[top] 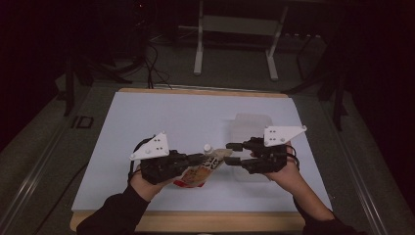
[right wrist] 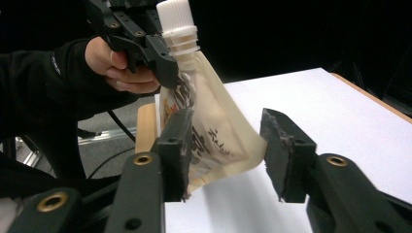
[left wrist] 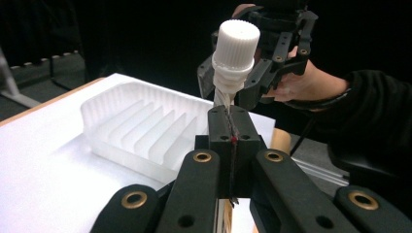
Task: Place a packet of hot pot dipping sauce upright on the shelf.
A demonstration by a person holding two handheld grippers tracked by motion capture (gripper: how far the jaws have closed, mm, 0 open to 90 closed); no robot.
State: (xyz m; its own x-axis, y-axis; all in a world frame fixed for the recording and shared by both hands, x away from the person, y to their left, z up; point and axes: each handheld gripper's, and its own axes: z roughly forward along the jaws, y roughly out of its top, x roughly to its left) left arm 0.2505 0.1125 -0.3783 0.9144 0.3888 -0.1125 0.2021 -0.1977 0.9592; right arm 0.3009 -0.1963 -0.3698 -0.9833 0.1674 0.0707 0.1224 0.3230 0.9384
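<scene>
Pouch held up over table, between jaws of right gripper: one pad at printed face, other just clear of edge, half-wide. Left gripper clamps pouch top under white cap. Ribbed tray beyond.

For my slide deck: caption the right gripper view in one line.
Right gripper brackets the lower corner of a spouted pouch that the left gripper holds clamped near its white cap.

- Left gripper clamped on pouch neck, white cap upright above.
- Ribbed clear tray on white desk, left of jaws.
- Right gripper behind cap.
</scene>
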